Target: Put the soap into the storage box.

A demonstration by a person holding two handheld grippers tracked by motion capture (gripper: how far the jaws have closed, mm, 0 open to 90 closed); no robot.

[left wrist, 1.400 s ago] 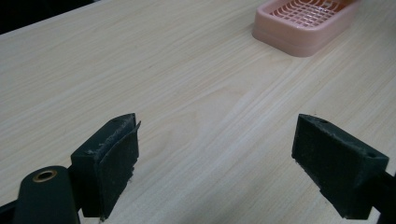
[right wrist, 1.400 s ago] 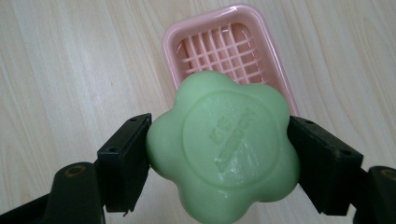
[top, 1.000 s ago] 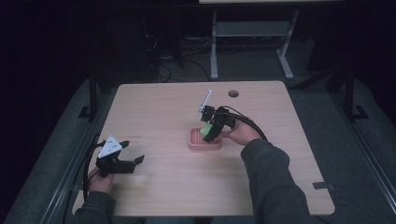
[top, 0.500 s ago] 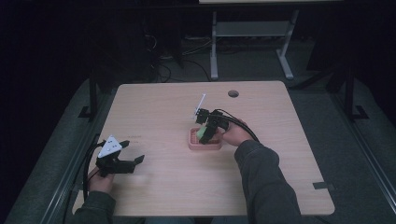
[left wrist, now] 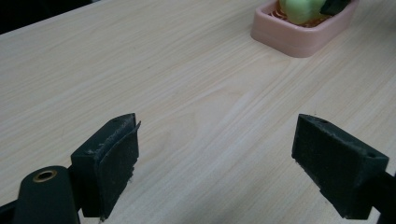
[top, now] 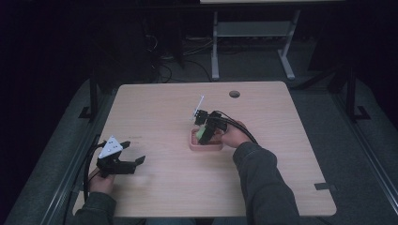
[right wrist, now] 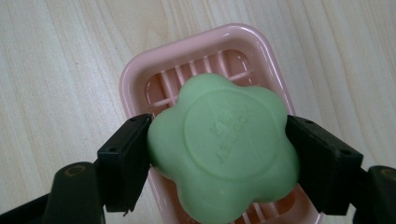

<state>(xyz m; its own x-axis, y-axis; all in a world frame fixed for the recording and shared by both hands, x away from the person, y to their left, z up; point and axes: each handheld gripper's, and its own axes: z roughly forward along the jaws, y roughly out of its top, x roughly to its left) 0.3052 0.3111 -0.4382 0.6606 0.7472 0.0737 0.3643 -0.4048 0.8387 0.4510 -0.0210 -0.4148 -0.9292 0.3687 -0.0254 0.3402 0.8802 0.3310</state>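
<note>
Left gripper (top: 123, 162): black body, grey three-cornered plate on top, black cable trailing from rear. Own view: two blocky black jaws with matte rubbery pads (left wrist: 116, 161), brass-coloured screw eyelet at base of one arm. Right gripper (top: 205, 132): black, white plate seen edge-on, black cable looping off back. Own view: square black pads (right wrist: 126, 161), small screw holes. Both sleeves (top: 263, 187) dark grey, long, cuffed at wrist.
</note>
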